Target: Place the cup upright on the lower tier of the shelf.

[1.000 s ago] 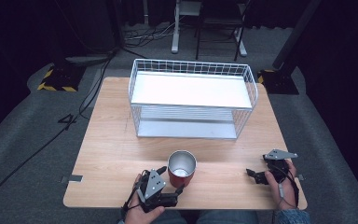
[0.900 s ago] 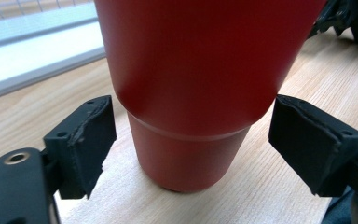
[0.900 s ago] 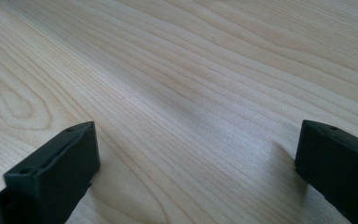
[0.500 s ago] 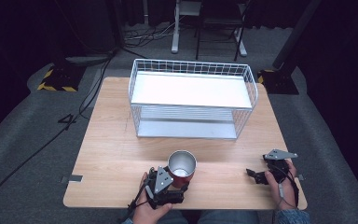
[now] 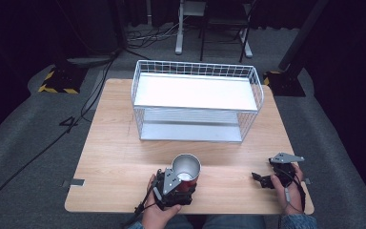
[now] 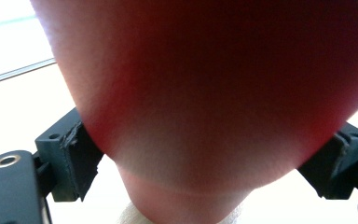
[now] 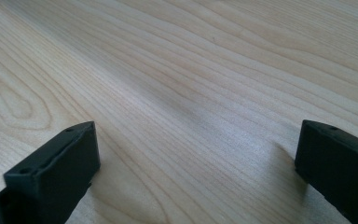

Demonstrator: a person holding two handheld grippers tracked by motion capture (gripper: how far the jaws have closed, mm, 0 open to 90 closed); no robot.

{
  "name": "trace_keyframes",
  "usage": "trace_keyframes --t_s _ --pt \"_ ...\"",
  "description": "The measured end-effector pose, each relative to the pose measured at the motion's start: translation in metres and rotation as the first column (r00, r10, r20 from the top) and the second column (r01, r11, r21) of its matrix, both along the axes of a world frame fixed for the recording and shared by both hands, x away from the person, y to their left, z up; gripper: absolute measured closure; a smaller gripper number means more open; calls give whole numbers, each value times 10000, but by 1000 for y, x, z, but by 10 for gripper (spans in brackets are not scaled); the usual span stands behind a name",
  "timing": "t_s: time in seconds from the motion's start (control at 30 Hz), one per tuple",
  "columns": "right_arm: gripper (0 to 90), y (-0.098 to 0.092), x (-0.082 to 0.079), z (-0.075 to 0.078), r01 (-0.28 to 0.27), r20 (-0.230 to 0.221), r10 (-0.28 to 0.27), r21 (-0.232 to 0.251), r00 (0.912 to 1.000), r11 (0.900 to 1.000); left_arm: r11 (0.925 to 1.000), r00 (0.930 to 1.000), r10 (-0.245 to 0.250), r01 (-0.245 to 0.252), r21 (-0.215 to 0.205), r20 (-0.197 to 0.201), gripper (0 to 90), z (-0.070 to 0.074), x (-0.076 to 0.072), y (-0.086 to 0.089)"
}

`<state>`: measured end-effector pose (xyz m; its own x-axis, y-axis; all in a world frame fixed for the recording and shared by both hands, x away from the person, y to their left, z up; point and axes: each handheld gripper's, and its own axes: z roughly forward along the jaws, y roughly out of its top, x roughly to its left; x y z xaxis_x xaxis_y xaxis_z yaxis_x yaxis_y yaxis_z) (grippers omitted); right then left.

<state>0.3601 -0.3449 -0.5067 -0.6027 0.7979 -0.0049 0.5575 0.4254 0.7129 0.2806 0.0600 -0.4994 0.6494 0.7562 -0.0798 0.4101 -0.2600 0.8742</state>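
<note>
Surroundings: dark room, grey carpet, cables on the floor.
Table: light wood, bearing all items.
Left tongs: near front edge, held in a hand; jaws just been opening, cup between them, pads against its red wall on both sides in the left gripper view.
Cup: red outside, metal inside, upright, mouth up, front centre of table.
Rack: white wire, two shelves, behind the cup, well apart.
Right tongs: front right, jaws wide, bare wood between them.
</note>
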Motion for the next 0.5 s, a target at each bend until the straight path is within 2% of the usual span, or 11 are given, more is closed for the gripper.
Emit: trace_keyframes --t_s 0.17,0.3,0.5 --pt "0 0 0 0 -1 1 1 0 10000 10000 9999 9995 83 -85 -55 -305 118 0 4 -4" --pt "1 0 0 0 -2 4 2 -2 10000 10000 10000 9997 30 -31 -57 -250 119 0 4 -4" --pt "1 0 0 0 -2 3 2 -3 10000 10000 9999 9999 31 -29 152 -120 152 0 3 -3"
